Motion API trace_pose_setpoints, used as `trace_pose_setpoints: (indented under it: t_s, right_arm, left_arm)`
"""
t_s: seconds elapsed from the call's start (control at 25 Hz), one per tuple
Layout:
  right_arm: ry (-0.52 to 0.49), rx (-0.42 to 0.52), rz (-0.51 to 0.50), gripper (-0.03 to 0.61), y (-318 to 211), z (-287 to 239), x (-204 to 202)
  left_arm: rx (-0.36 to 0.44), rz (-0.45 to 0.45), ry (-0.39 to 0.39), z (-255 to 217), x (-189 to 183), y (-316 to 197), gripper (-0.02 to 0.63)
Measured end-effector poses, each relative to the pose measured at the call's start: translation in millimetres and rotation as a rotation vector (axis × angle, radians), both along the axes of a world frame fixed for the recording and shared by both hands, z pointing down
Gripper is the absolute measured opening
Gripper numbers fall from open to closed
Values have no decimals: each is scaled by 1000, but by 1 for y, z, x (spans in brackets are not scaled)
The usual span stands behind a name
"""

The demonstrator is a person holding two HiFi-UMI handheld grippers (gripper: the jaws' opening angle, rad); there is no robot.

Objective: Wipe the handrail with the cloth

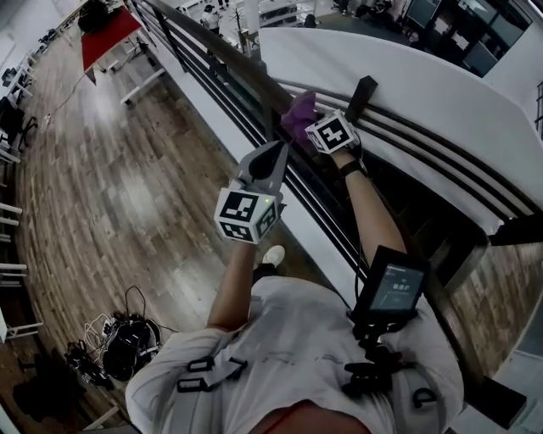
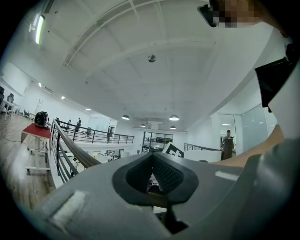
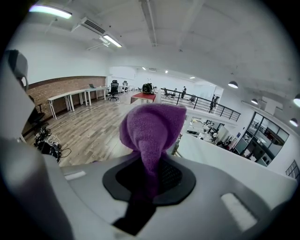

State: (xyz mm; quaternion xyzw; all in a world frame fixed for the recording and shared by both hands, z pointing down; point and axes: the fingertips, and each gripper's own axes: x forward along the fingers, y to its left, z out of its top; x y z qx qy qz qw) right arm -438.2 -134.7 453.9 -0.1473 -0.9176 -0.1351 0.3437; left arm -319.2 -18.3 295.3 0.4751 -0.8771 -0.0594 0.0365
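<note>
While right gripper (image 3: pixel 153 172) clamps cloth (image 3: pixel 151 125), handrail (image 1: pixel 222 58) contact unclear.

Even, bright indoor light comes from round ceiling lamps (image 2: pixel 174 117) and a strip light (image 3: pixel 49 11). The wooden floor (image 1: pixel 127 182) carries pale patches of glare. Both gripper views bend strongly and fall to black at the corners. The cloth (image 3: pixel 152 129), close to the lens, looks soft.

Purple, fleecy cloth (image 3: pixel 152 126), bunched into a lump with its tail pinched in the right gripper (image 3: pixel 151 174), sits against the dark handrail (image 1: pixel 233 61), which runs from 11 to 5 o'clock
</note>
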Motion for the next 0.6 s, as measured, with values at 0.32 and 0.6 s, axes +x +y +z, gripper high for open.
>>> trace_pose_setpoints:
  t_s: [0.32, 0.6]
  right_arm:
    - [-4, -5, 30, 57, -10, 0, 35]
    - [45, 9, 26, 57, -17, 4, 74]
  left_arm:
    - [-13, 62, -8, -1, 19, -23, 0]
    - [-6, 136, -4, 0, 33, -56, 0]
